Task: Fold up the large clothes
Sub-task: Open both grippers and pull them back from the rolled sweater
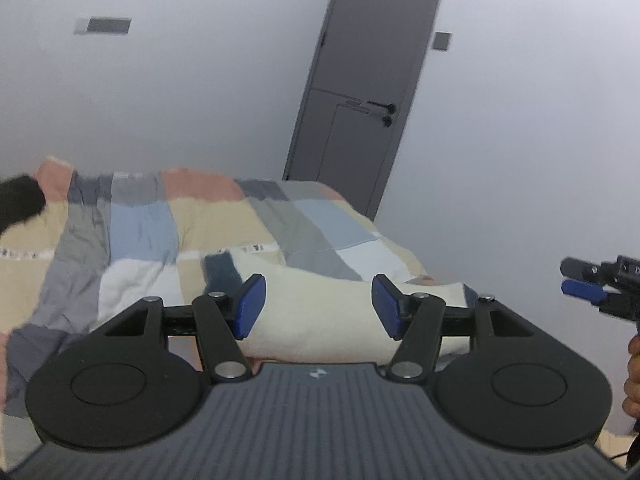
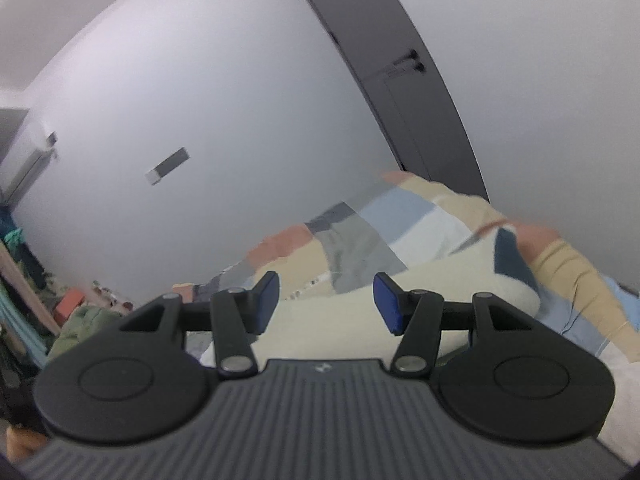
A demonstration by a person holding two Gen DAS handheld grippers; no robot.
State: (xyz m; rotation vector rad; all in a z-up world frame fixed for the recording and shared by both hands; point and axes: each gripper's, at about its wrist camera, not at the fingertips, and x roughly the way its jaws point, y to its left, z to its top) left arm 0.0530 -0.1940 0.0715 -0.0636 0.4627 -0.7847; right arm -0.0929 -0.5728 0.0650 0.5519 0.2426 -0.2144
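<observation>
A cream knitted garment [image 1: 320,320] with a dark blue patch [image 1: 222,268] lies bunched on the bed, below and beyond my left gripper [image 1: 318,306]. That gripper hangs above it, open, its blue pads apart with nothing pinched. At the right edge of the left wrist view my right gripper [image 1: 576,278] is held up by a hand [image 1: 634,376]. In the right wrist view the right gripper [image 2: 326,304] is open over the same cream garment [image 2: 320,324], whose blue patch [image 2: 510,258] shows further right. Neither gripper touches the cloth.
A patchwork bedspread [image 1: 160,220] of blue, grey, beige and pink squares covers the bed. A grey door [image 1: 360,92] stands in the pale wall behind it. A dark object [image 1: 20,200] lies at the far left. Green cloth [image 2: 84,320] and clutter crowd the floor beside the bed.
</observation>
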